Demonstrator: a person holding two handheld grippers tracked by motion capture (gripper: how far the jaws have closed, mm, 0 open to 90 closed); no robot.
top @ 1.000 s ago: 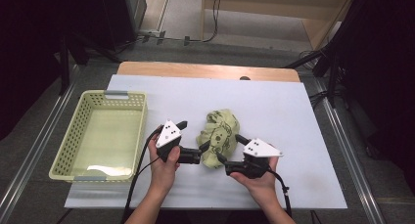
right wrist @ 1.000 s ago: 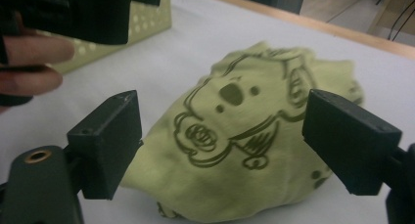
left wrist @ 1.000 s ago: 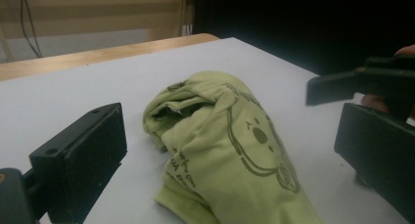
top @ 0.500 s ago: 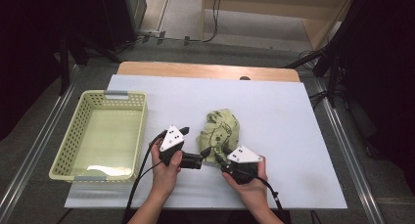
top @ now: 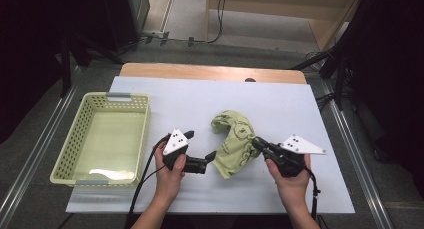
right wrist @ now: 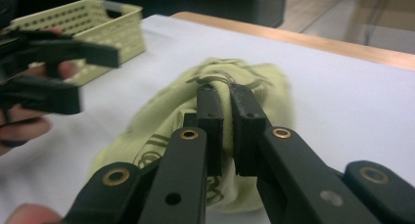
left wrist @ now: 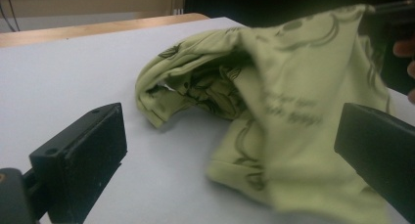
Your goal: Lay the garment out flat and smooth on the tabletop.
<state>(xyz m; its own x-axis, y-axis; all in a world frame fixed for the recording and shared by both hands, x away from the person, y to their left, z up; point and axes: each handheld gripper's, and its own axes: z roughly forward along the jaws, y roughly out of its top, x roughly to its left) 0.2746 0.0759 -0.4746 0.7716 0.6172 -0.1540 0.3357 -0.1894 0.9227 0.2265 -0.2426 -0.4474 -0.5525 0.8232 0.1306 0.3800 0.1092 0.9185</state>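
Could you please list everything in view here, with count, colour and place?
Crumpled light-green printed cloth garment: one, light green with dark print, middle of the table, one edge pulled to the right.
Perforated pale-yellow plastic basket: one, pale yellow with grey handles, left part of the table, nothing inside.
White-topped table: one, white surface with a wooden strip along its far edge, centre of the scene.
Left gripper: one, black with a grey plate, jaws open beside the cloth's left edge.
Right gripper: one, black with a grey plate, jaws just closed on the cloth's right edge.
Person's hands: two, holding the grippers at the near edge.
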